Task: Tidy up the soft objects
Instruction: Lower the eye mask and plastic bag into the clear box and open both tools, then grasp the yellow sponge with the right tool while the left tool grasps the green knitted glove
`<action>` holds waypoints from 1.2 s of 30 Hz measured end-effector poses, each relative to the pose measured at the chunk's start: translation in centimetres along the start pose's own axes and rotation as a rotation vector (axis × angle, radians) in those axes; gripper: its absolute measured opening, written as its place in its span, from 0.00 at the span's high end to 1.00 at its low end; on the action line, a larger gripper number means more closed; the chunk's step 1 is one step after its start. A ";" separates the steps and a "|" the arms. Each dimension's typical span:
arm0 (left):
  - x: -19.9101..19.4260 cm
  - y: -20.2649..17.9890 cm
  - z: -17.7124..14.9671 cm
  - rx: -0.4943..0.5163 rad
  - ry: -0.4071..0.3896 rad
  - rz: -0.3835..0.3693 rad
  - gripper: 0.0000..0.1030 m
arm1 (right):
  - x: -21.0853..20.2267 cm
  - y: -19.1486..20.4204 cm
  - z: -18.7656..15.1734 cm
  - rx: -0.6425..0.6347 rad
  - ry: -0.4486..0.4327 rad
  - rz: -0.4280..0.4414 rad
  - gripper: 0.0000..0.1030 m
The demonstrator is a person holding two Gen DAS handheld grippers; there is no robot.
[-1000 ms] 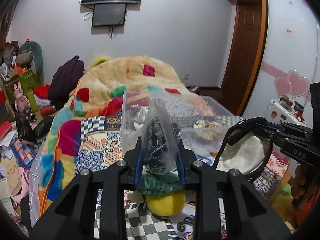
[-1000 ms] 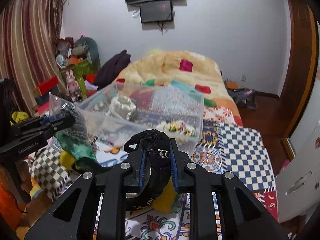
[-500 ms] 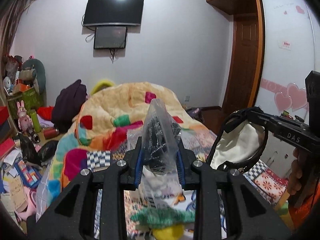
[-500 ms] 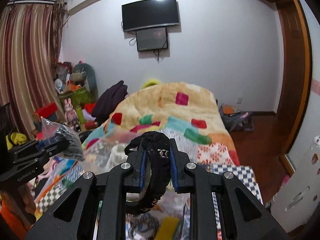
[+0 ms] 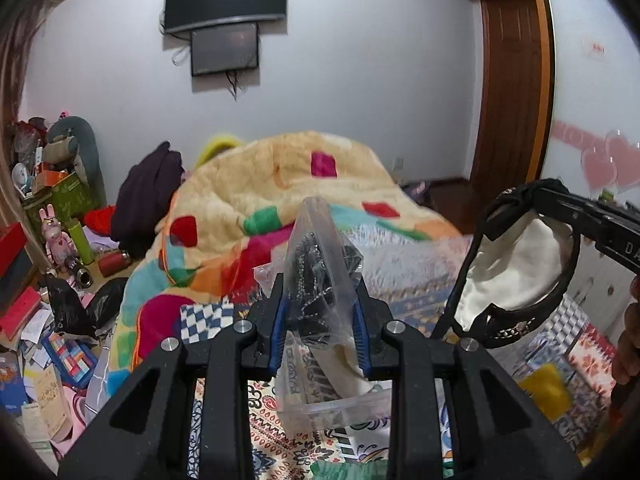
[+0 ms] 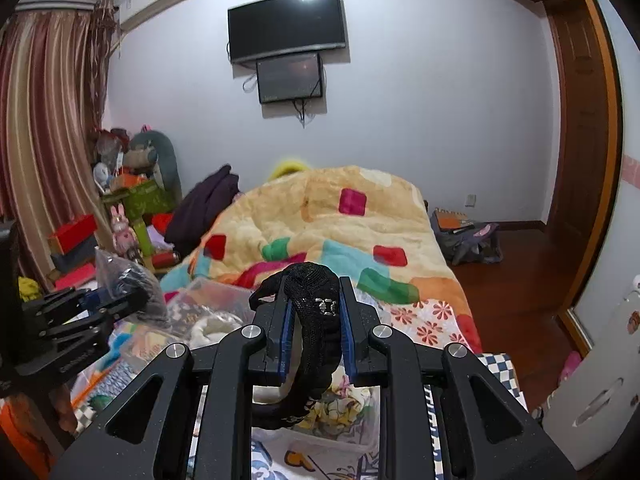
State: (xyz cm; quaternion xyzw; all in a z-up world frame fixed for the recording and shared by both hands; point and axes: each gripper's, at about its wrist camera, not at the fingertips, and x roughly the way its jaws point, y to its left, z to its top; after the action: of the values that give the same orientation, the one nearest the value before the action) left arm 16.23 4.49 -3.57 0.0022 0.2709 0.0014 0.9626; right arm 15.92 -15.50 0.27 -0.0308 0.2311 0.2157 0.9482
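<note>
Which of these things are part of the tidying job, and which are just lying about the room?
Part of the job:
- left gripper, shut on the clear bag of black items
- right gripper, shut on the black lace garment
- clear storage bin

Lying about:
- patchwork blanket
- wall TV
- dark purple clothes
- pink rabbit toy

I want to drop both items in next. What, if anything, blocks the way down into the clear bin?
Nothing visible does. The left gripper holds the plastic bag and the right gripper the black headband above the open clear bin.

Wall-mounted television point(image 6: 286, 24) above a small screen point(image 6: 289, 77) — striped curtain point(image 6: 48, 128) hangs leftward.
</note>
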 end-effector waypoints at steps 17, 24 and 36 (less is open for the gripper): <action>2.7 -1.5 -1.7 0.018 0.146 -0.059 0.64 | 4.8 -0.8 -3.3 -0.012 0.221 0.003 0.82; 1.4 -2.4 -1.6 0.024 0.125 -0.092 0.42 | 5.1 -0.7 -3.6 -0.027 0.271 -0.007 0.79; -3.8 -2.5 -0.3 -0.022 0.014 -0.118 0.14 | 2.2 -0.5 -2.5 -0.032 0.211 -0.014 0.36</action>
State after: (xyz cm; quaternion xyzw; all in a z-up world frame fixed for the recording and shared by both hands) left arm 12.84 1.97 -1.86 -0.0242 0.2772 -0.0526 0.9591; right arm 16.78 -15.47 -2.99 -0.0702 0.3261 0.2085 0.9194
